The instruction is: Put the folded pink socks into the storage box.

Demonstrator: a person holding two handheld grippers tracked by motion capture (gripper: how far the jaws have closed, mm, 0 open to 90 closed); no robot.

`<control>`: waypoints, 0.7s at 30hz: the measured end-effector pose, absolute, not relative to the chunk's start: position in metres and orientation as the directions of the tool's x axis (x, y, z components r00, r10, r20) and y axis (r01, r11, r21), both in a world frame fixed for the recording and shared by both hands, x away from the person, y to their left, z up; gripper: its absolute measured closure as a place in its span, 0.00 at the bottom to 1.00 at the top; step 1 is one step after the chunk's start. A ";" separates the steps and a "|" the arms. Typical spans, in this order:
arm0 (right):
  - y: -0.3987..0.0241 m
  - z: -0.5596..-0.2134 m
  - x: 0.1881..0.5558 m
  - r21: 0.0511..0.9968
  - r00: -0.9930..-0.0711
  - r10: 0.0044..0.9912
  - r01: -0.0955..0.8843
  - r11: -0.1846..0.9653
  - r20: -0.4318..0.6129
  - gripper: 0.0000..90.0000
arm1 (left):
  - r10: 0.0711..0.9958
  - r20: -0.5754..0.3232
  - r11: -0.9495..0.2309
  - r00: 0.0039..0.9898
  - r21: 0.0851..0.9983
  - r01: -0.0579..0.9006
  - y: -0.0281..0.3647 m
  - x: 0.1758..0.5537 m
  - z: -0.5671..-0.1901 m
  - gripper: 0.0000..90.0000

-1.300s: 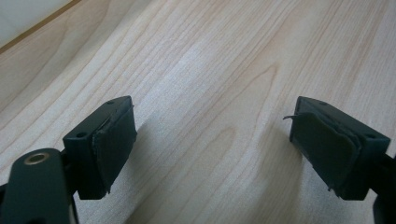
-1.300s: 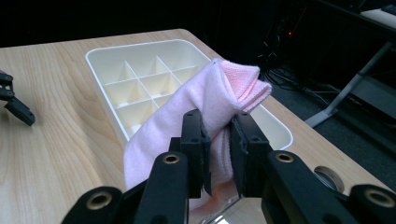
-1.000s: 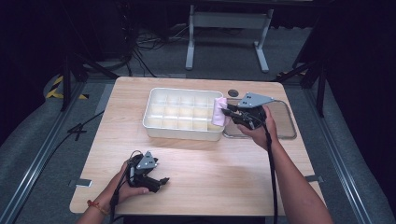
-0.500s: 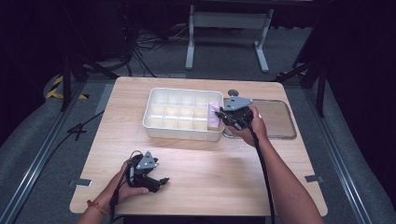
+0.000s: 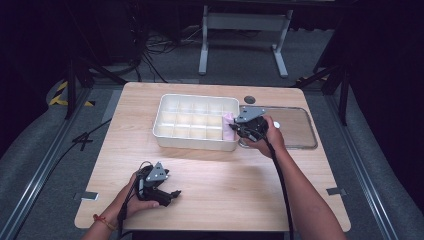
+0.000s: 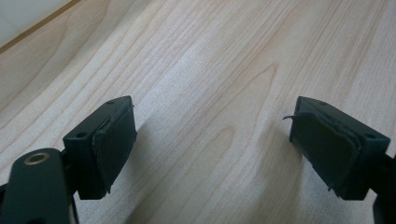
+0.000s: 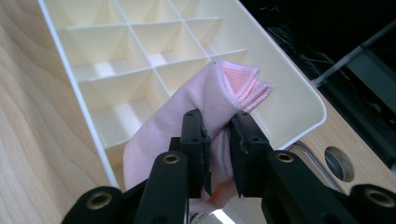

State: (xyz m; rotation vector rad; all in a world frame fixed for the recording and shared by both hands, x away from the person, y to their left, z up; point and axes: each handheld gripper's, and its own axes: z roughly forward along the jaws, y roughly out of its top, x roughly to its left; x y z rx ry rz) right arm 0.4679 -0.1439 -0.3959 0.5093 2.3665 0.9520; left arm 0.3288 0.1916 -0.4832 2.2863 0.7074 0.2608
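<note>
A white divided storage box stands on the wooden table, its compartments bare. My right gripper is at the box's right end, shut on a folded pink cloth that hangs over the near right compartments. In the high view the pink cloth shows at the box's right wall. My left gripper rests low on the table near the front edge, well away from the box. Its jaws stand wide open, with only wood grain between the pads.
A clear lid lies flat on the table just right of the box, under my right hand. A round cable hole sits behind it. Dark floor, cables and a metal stand lie beyond the table's far edge.
My right gripper has moved left and down with the pink cloth, from beside the box's right end to over its right compartments. The left gripper has stayed put.
</note>
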 end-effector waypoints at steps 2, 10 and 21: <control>-0.141 -0.399 0.467 0.703 -0.794 0.498 0.130 0.699 -0.348 0.85 | 0.558 -0.018 -0.592 0.829 0.692 0.413 0.192 0.329 -0.483 0.17; -0.138 -0.403 0.468 0.677 -0.822 0.461 0.130 0.724 -0.334 0.85 | 0.558 -0.016 -0.592 0.830 0.693 0.412 0.192 0.329 -0.483 0.17; -0.132 -0.411 0.474 0.576 -0.868 0.396 0.167 0.800 -0.298 0.86 | 0.561 -0.021 -0.588 0.828 0.694 0.416 0.191 0.329 -0.483 0.17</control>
